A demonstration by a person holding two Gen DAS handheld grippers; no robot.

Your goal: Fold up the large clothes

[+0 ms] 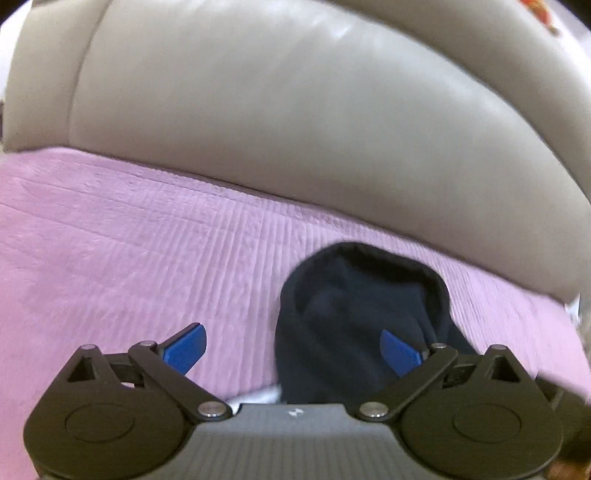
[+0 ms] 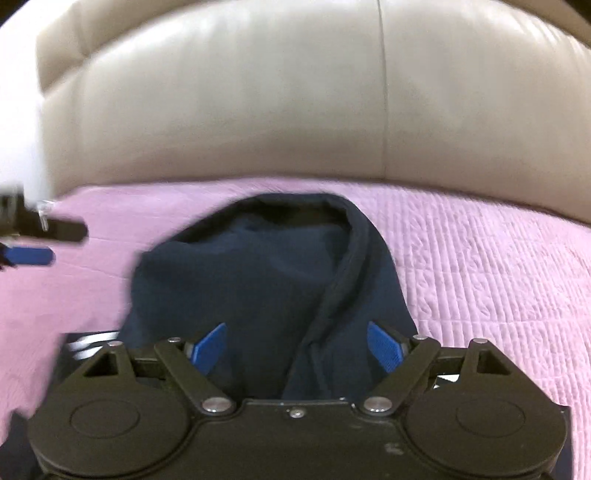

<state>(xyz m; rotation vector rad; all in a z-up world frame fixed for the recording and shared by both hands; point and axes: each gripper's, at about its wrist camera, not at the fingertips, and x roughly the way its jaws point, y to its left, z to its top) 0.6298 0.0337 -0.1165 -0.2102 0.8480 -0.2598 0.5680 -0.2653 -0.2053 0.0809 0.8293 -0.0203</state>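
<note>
Navy hoodie [image 2: 266,280] on pink quilt [image 2: 480,258], hood pointing far. Right gripper [image 2: 295,345] directly over it, jaws apart; left gripper [image 1: 295,349] wide open, offset left.

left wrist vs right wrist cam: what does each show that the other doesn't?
Left wrist only: a red-orange patch at the top right corner, too blurred to identify, and something white beside the garment's near edge.

Right wrist only: the left gripper from the side, at the left edge, open over the pink cover; the garment's corded hem running down its right side.

Both: the navy garment on the pink quilted cover, the beige leather backrest behind, and the right gripper open.
</note>
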